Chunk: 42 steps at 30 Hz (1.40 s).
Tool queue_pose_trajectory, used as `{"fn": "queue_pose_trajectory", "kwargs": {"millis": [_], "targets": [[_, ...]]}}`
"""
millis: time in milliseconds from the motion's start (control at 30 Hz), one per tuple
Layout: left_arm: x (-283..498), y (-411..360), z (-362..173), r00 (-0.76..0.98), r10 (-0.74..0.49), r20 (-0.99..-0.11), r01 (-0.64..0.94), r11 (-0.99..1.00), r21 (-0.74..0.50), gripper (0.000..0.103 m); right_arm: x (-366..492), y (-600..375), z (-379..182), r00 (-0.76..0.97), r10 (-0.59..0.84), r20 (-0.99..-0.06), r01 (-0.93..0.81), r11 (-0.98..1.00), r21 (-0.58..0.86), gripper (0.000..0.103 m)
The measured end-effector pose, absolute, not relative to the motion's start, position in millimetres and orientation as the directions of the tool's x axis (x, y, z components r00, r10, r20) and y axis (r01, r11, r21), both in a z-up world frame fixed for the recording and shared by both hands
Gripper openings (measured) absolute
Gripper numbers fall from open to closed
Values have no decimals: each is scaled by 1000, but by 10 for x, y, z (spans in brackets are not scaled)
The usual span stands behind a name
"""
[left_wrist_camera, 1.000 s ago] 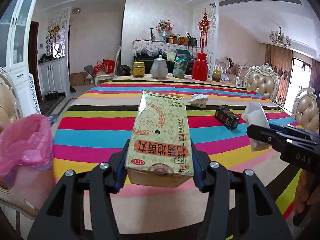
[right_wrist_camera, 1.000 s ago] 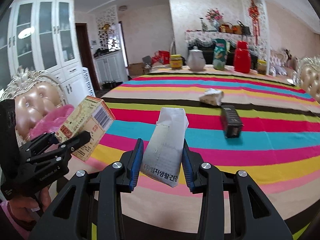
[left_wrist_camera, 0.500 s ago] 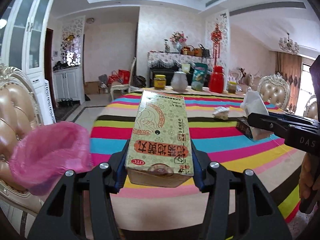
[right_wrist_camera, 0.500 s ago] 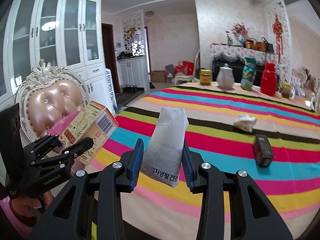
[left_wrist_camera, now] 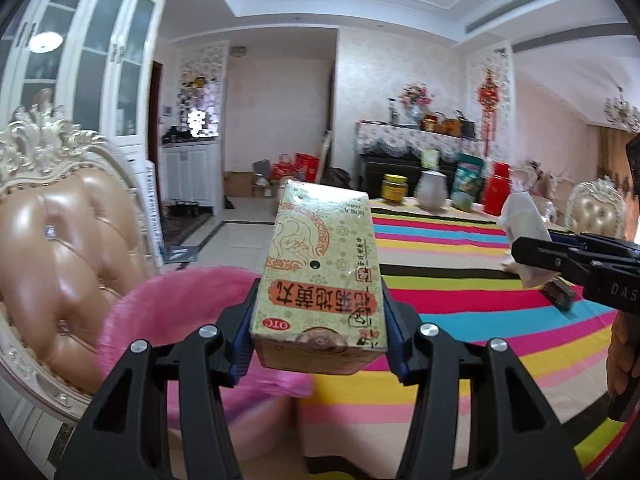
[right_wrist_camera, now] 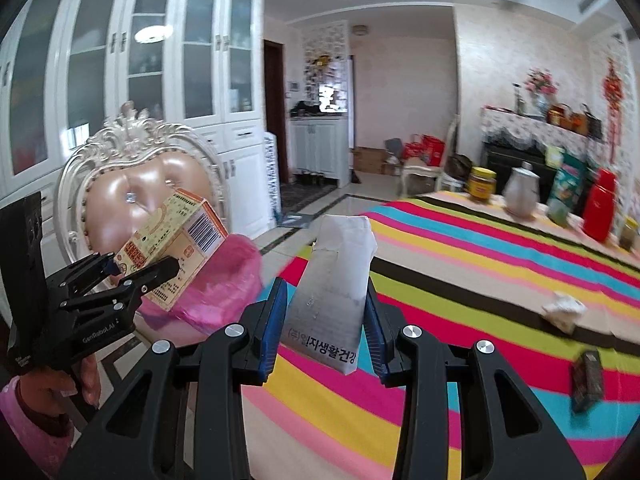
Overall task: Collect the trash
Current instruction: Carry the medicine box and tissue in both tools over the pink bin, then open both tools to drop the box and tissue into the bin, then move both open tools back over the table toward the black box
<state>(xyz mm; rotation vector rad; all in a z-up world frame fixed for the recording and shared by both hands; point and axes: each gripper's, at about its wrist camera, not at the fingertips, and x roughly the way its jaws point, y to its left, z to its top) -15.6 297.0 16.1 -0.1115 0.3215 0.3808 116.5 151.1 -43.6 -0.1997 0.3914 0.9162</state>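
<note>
left gripper (left_wrist_camera: 318,344) clamps medicine box (left_wrist_camera: 322,276) over pink bag (left_wrist_camera: 180,312).

Your left tool (left_wrist_camera: 318,336) points slightly downward, its blue pads clamped on the flanks of a box (left_wrist_camera: 320,276) that juts out past the fingertips. Your right tool (right_wrist_camera: 324,320) sits alongside at much the same tilt, pads pinching a white packet (right_wrist_camera: 336,280) that stands up between them. Your left hand (right_wrist_camera: 60,388) wraps the handle below its tool, a pink sleeve (right_wrist_camera: 24,412) at the wrist.
</note>
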Motion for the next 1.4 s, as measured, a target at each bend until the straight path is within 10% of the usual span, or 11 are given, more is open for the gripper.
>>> {"fn": "queue_pose_trajectory", "kwargs": {"millis": [800, 900, 1400], "targets": [[-211, 4571, -81, 768, 467, -438, -568, 812, -132, 52, 1334, 3470, -674, 275, 829, -487, -938, 342, 52, 43], [-124, 4698, -157, 744, 498, -445, -593, 799, -100, 77, 1382, 3591, -737, 294, 825, -482, -935, 354, 35, 79], [-448, 4217, -193, 724, 540, -429, -644, 751, -143, 98, 1454, 2625, -712, 411, 781, -470, -887, 461, -11, 79]]}}
